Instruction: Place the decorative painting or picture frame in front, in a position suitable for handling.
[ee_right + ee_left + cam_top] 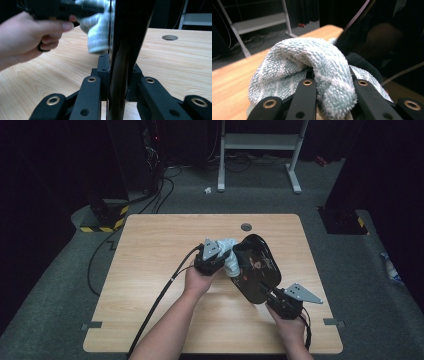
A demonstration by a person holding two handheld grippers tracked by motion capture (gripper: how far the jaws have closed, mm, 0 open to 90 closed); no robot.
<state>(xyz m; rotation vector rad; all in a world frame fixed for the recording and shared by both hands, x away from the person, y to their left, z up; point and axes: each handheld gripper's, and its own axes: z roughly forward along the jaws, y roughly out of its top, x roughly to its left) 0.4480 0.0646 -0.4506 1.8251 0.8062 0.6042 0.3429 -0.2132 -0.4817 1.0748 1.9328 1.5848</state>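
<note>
A wiping step is judged to be in hand. A glossy black tray [256, 270] is held on edge above the wooden table [150, 320] by the right claw [276, 297], whose jaws are pinched on the tray's near rim, as the right gripper view shows [120, 82]. A pale blue towel [231, 260] is bunched between the jaws of the left claw [220, 257], which are pressed together on it [329, 82].

The towel is held against the tray's face, just ahead of the left claw and up and away from the right one. The next move is judged to call for a steady right-hand grip while the towel is drawn along the face under light pressure.

The tray's long axis runs away from the right claw, toward the table's far side and slightly leftward, with one face turned to the left claw.
</note>
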